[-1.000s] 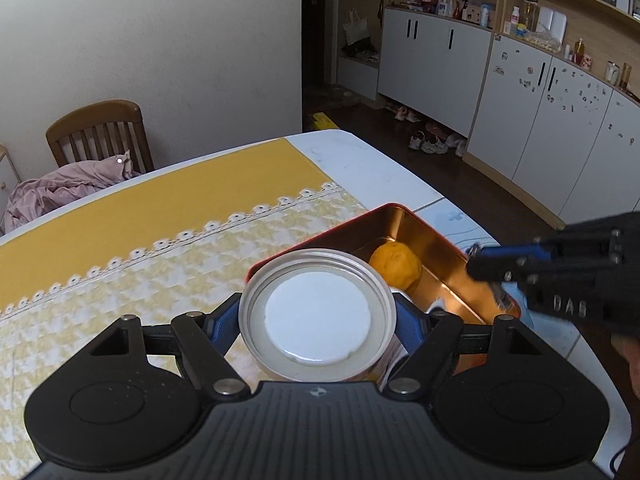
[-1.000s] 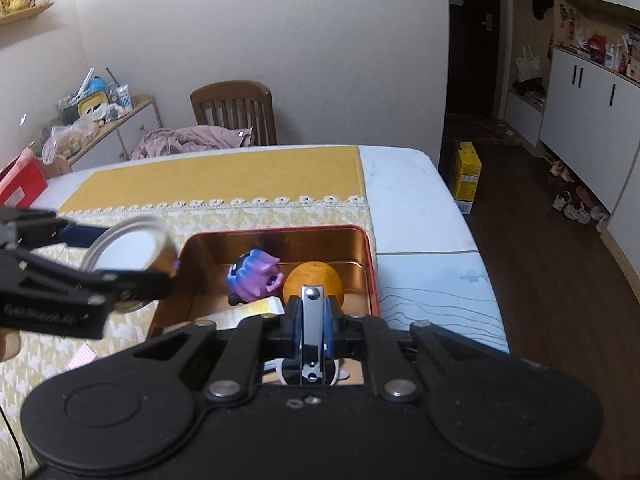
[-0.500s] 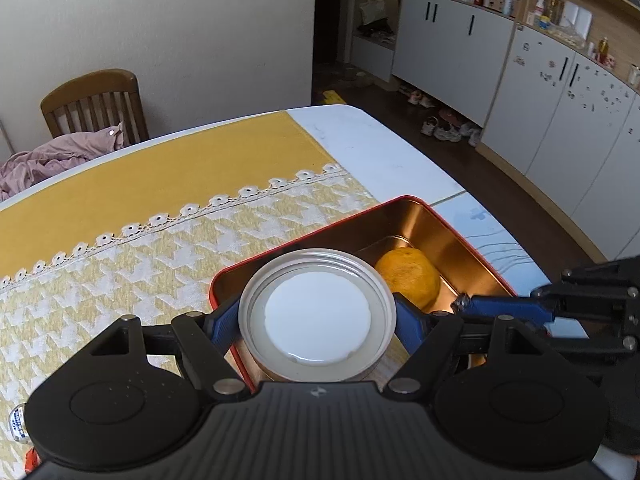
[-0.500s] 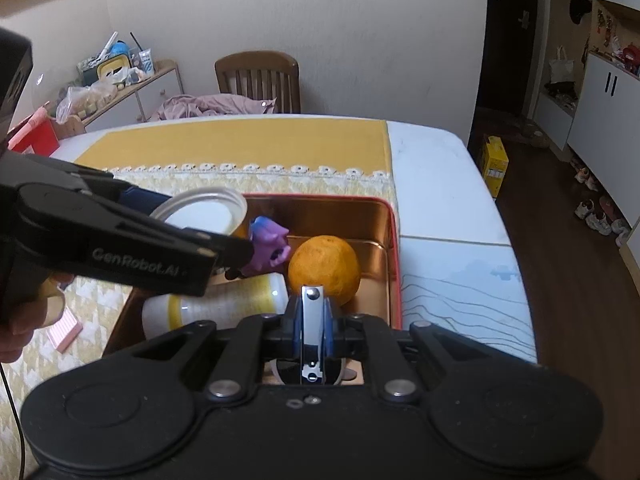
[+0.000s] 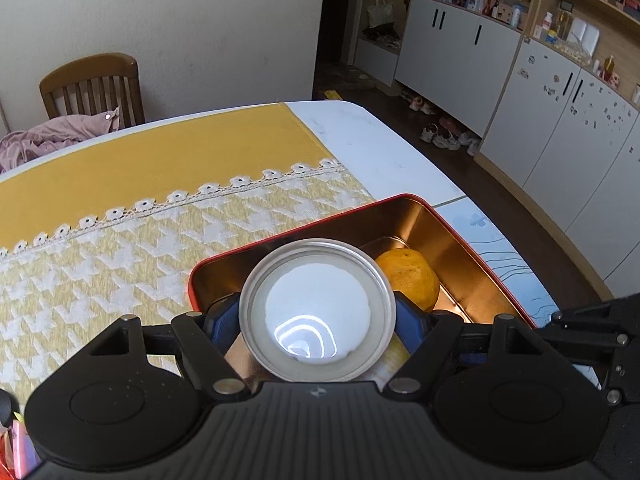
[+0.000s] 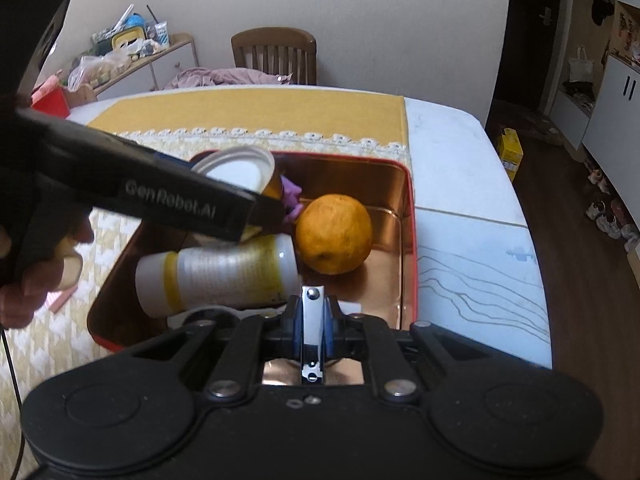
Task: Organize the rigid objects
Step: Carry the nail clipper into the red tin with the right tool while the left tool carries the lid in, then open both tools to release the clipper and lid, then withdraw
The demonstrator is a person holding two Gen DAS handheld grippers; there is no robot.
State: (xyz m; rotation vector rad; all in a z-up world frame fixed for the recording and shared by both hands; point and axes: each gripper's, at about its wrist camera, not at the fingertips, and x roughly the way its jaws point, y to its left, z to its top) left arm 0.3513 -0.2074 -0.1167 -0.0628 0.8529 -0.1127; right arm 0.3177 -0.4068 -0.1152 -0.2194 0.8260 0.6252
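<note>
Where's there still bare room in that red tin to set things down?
Inside the red tin, bare floor shows behind the orange toward the far wall, and along the right wall. The left side is crowded: the lying white bottle, the purple toy and the jar in the left gripper.

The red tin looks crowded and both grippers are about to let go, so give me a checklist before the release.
1. Left gripper grips the jar firmly: ok.
2. Jar is over the red tin: ok.
3. Right gripper shut on the nail clipper: ok.
4. Clipper is above the tin: ok.
5. Free floor under the jar, with the bottle, orange and purple toy there: cannot tell.
</note>
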